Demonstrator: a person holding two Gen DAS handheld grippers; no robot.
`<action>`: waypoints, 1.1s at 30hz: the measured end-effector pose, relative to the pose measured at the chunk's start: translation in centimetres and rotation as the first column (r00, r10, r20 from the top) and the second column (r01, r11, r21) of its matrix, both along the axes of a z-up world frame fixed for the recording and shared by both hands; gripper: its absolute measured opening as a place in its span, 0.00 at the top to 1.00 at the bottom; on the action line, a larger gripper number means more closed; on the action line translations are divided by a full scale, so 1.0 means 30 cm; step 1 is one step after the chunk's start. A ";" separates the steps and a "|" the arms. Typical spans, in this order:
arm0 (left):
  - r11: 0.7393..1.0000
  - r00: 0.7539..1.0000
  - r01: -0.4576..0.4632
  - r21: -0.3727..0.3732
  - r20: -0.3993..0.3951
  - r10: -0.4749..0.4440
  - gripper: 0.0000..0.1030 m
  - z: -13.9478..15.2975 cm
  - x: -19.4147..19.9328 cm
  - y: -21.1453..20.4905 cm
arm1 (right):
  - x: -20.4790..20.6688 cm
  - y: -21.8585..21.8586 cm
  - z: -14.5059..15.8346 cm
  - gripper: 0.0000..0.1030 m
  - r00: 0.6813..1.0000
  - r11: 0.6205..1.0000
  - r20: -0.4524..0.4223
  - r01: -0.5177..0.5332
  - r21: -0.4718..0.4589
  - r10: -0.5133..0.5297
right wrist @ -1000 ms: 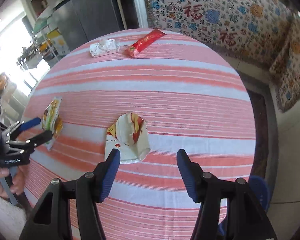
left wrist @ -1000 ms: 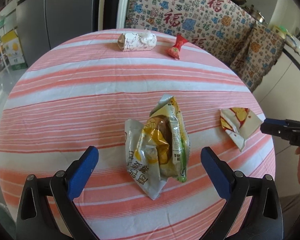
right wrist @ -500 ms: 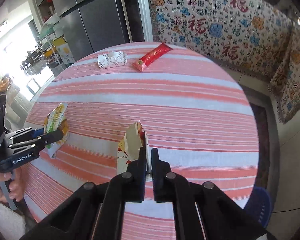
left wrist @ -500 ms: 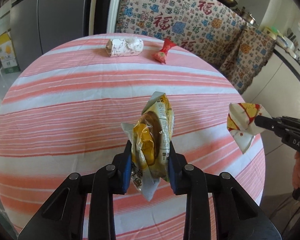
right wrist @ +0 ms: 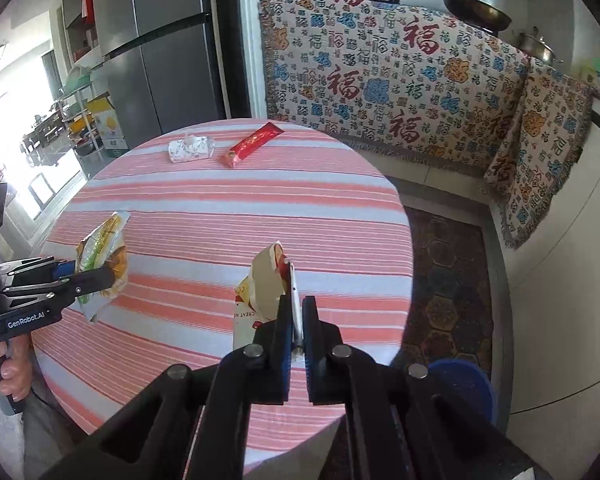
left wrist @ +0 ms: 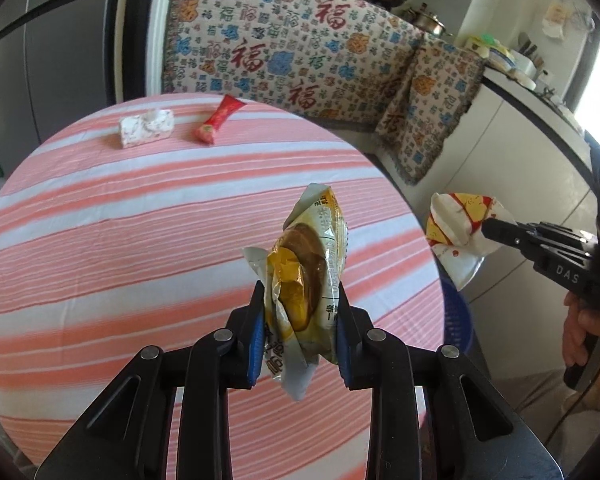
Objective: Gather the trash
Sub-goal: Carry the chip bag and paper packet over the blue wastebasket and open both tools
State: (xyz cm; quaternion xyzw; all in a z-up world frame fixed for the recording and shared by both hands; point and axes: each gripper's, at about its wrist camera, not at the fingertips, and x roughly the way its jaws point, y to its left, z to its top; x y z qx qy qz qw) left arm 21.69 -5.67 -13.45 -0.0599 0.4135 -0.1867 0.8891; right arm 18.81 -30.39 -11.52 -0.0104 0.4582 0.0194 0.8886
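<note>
Two wrappers are off the cloth at once: the left gripper (left wrist: 300, 336) is clamped on the yellow snack bag (left wrist: 306, 276), its blue pads pinching the crumpled middle, and the right gripper (right wrist: 298, 324) is squeezed nearly flat on the white and red wrapper (right wrist: 262, 288), gripping just its thin edge. Both pieces hang clear above the striped table (left wrist: 140, 240). That blue bin (right wrist: 462, 384) on the floor just past the table's rim looks like the drop spot, so the job now is a steady carry, no swinging, because the right one's hold is on a mere lip of paper and could slip. Bring each wrapper right over the bin's mouth before letting go. Far side of the table, well away from both grippers, lie the white tissue pack (left wrist: 146, 128) and the red stick packet (left wrist: 218, 120), side by side, not yet collected
</note>
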 end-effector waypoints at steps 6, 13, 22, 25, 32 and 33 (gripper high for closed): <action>0.993 0.993 0.119 -0.010 0.018 -0.118 0.72 0.068 -0.014 -0.262 | -0.104 -0.218 0.059 0.95 0.993 0.993 0.030 0.116 0.005 -0.116; 0.965 0.965 0.260 -0.018 -0.004 -0.261 0.72 0.067 -0.019 -0.598 | -0.251 -0.470 0.106 0.95 0.965 0.965 0.038 0.262 -0.021 -0.261; 0.926 0.924 0.377 -0.024 -0.065 -0.378 0.72 -0.012 -0.003 -0.932 | -0.359 -0.753 0.074 0.95 0.915 0.914 -0.005 0.402 -0.057 -0.403; 0.919 0.915 0.394 -0.030 -0.080 -0.395 0.72 -0.035 0.018 -0.998 | -0.369 -0.829 0.037 0.95 0.901 0.901 -0.026 0.430 -0.057 -0.432; 0.906 0.900 0.423 -0.031 -0.106 -0.424 0.72 -0.096 0.036 -1.119 | -0.373 -0.959 -0.054 0.95 0.873 0.875 -0.070 0.482 -0.032 -0.483; 0.904 0.898 0.427 -0.028 -0.109 -0.427 0.72 -0.107 0.040 -1.133 | -0.372 -0.973 -0.068 0.95 0.869 0.872 -0.077 0.488 -0.027 -0.489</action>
